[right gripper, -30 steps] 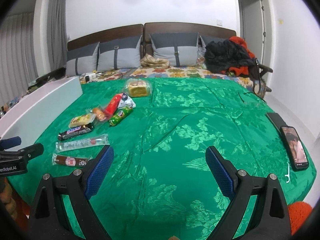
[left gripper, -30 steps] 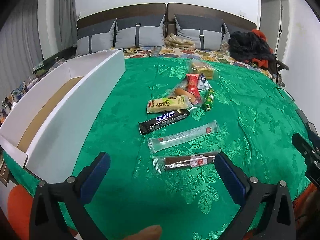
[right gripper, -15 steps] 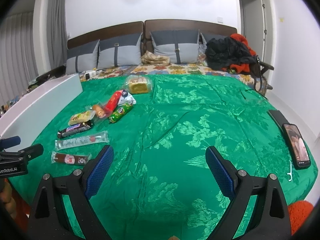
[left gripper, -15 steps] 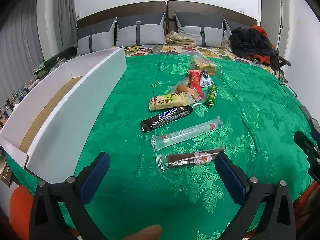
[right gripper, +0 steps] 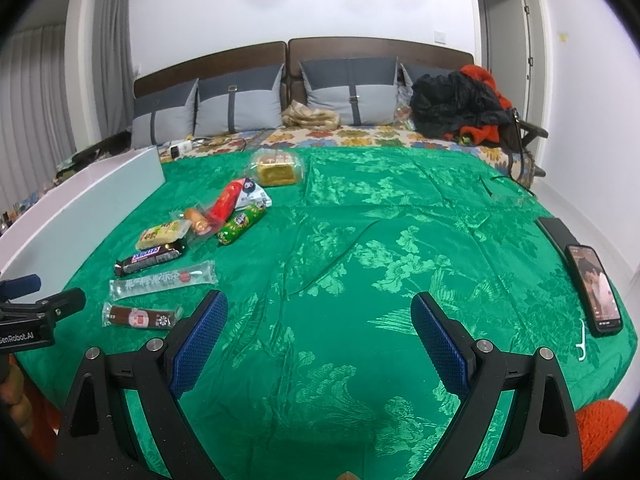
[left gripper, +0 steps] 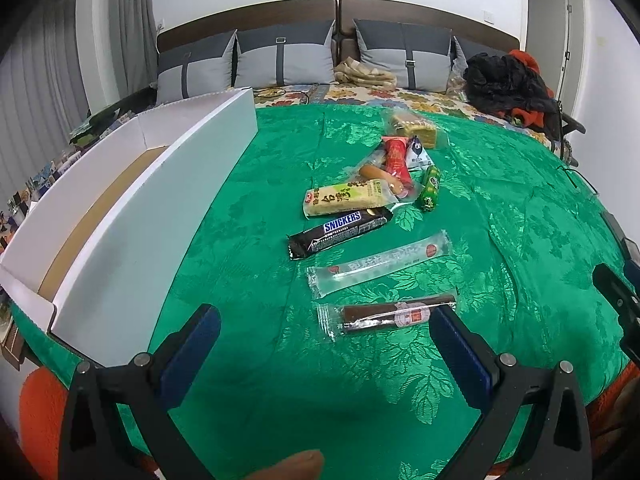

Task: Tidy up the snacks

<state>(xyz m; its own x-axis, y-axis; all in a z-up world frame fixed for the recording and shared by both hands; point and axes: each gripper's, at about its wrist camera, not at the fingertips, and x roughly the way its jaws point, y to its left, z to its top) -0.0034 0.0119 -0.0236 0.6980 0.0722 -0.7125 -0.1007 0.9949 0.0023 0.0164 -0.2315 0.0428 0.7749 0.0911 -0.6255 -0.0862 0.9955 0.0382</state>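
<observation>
A glossy green brocade bedspread [left gripper: 500,208] with a woven leaf pattern covers the bed. On it lies a loose line of snacks in crinkly wrappers: a dark sausage stick in clear plastic [left gripper: 390,314], a long clear-wrapped stick with red dots [left gripper: 378,267], a black Snickers bar [left gripper: 340,231], a pale yellow rice-cracker pack [left gripper: 346,197], a small green tube [left gripper: 430,187], a red packet [left gripper: 397,154] and a bagged sponge cake [left gripper: 412,128].

At 9 o'clock from the snacks stands a long white corrugated-plastic box [left gripper: 132,216] with a brown cardboard floor. At the bed's far end, 12 o'clock, are grey cushions [left gripper: 282,58] and a black-and-orange heap of clothes [left gripper: 506,84]. A dark smartphone [right gripper: 594,288] lies at the right edge.

The left hand-held gripper [left gripper: 326,330] is spread wide, its blue textured pads [left gripper: 192,350] empty; the sausage stick lies just ahead between them, at 12 to 1 o'clock. The right hand-held gripper [right gripper: 320,320] is also spread and empty over bare bedspread, snacks at its 10 o'clock.
</observation>
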